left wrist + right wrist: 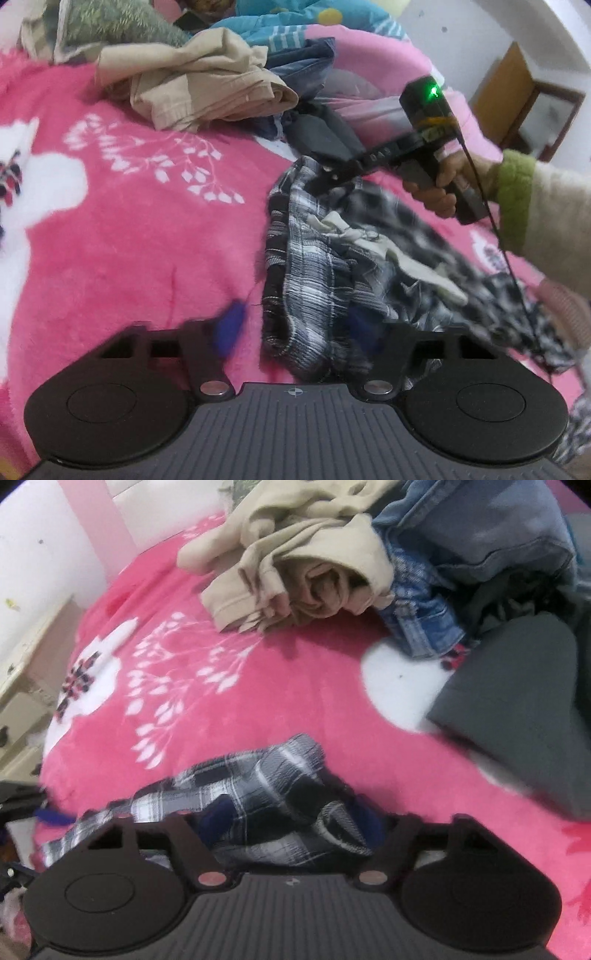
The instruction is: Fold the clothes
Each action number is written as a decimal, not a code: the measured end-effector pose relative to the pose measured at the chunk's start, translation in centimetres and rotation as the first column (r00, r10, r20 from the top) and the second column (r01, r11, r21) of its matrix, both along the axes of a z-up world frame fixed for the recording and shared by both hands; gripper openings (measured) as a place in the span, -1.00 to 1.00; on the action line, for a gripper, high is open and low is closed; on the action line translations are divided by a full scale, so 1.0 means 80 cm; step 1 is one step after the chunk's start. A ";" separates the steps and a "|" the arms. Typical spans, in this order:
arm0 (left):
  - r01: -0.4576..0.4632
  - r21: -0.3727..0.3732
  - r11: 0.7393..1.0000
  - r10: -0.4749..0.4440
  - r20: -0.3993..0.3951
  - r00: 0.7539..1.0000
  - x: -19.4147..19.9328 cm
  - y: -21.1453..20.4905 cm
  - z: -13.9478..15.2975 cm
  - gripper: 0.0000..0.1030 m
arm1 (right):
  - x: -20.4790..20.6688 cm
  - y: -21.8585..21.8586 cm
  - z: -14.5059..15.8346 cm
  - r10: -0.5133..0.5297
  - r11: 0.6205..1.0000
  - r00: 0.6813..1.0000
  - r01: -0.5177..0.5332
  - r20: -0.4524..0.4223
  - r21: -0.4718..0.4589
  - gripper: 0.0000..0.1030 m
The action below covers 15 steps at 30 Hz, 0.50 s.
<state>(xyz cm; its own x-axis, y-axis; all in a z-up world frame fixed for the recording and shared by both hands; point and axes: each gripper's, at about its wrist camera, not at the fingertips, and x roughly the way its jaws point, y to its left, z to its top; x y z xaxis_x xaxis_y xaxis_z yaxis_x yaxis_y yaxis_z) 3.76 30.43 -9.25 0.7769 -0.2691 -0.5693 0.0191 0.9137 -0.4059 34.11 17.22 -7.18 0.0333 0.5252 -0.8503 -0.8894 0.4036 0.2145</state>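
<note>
Left gripper [295,332]: jaws half-open astride plaid shirt [317,266] hem, grip unclear.
Right gripper [291,819]: jaws part-open over shirt, hold unclear; positioned w/ left for spreading.

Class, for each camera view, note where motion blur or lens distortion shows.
Left wrist view: the blue fingertips smear, the plaid garment blurs towards the right, and the pink blanket bulges with fisheye curve. Right wrist view: the plaid garment and grey folded cloth are smeared.

plaid garment [317,266] | black-white-grey check | crumpled, unfolded | lying on pink blanket [147,229]
</note>
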 end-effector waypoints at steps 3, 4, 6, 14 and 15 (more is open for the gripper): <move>-0.032 0.047 0.998 0.032 -0.003 0.999 -0.001 -0.007 -0.001 -0.32 | -0.009 -0.005 0.010 -0.034 0.999 0.997 0.034 0.076 0.007 -0.31; -0.050 0.049 0.998 0.050 -0.004 0.999 -0.001 -0.008 -0.001 -0.36 | -0.015 -0.007 0.014 -0.039 0.999 0.993 0.038 0.110 0.011 -0.51; -0.081 0.047 0.996 0.081 -0.002 0.997 -0.001 -0.009 0.001 -0.50 | -0.031 -0.004 0.022 -0.038 0.999 0.979 0.038 0.201 0.005 -0.63; -0.156 -0.042 0.987 0.157 0.036 0.987 0.019 0.005 0.017 -0.84 | -0.056 0.020 0.054 -0.161 0.986 0.841 0.153 0.517 0.058 -0.80; -0.158 -0.058 0.986 0.160 0.033 0.987 0.021 0.009 0.016 -0.86 | -0.053 0.024 0.056 -0.177 0.984 0.836 0.166 0.519 0.068 -0.80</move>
